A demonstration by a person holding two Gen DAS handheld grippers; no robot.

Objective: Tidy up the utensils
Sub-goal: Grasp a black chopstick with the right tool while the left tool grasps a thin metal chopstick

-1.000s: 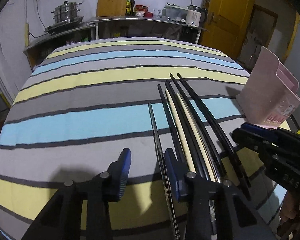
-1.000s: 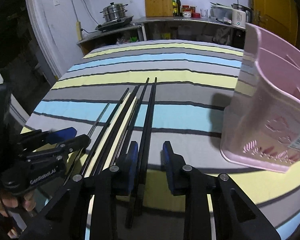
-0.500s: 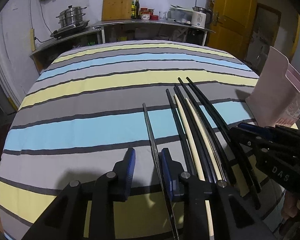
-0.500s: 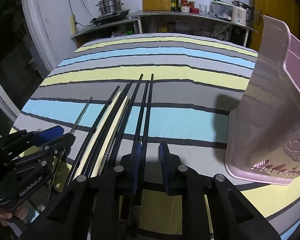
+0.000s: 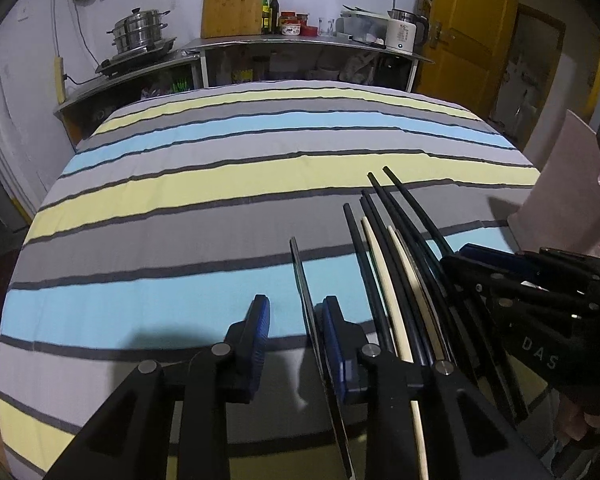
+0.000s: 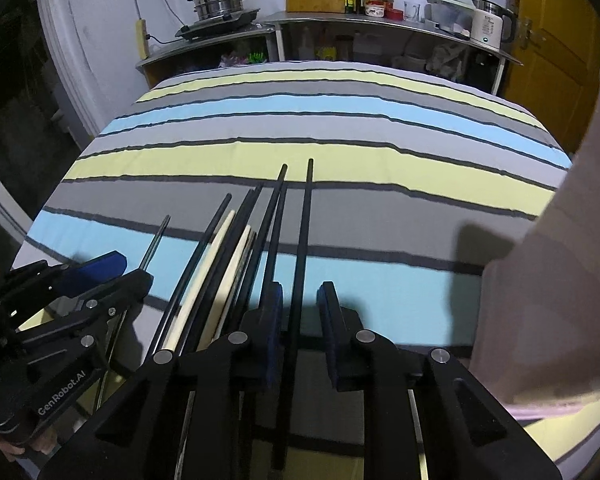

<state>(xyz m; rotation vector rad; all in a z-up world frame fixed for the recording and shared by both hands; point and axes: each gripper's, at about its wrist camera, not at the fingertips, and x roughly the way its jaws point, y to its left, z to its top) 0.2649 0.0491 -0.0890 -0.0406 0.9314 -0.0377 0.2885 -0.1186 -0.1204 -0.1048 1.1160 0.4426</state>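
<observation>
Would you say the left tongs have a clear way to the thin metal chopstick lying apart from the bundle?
Probably yes. The metal chopstick already lies between the open fingers of the left tongs, close to the right pad, and the other chopsticks sit outside that finger, so nothing seems to block the grasp.

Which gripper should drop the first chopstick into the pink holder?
Right gripper: jaws straddle the rightmost black chopstick, and the pink holder stands beside it. Left gripper is farther off.

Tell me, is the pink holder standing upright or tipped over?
Cannot tell. The pink holder is cut off at the right edge in both wrist views; only a tall wall resting on the striped cloth shows.
</observation>
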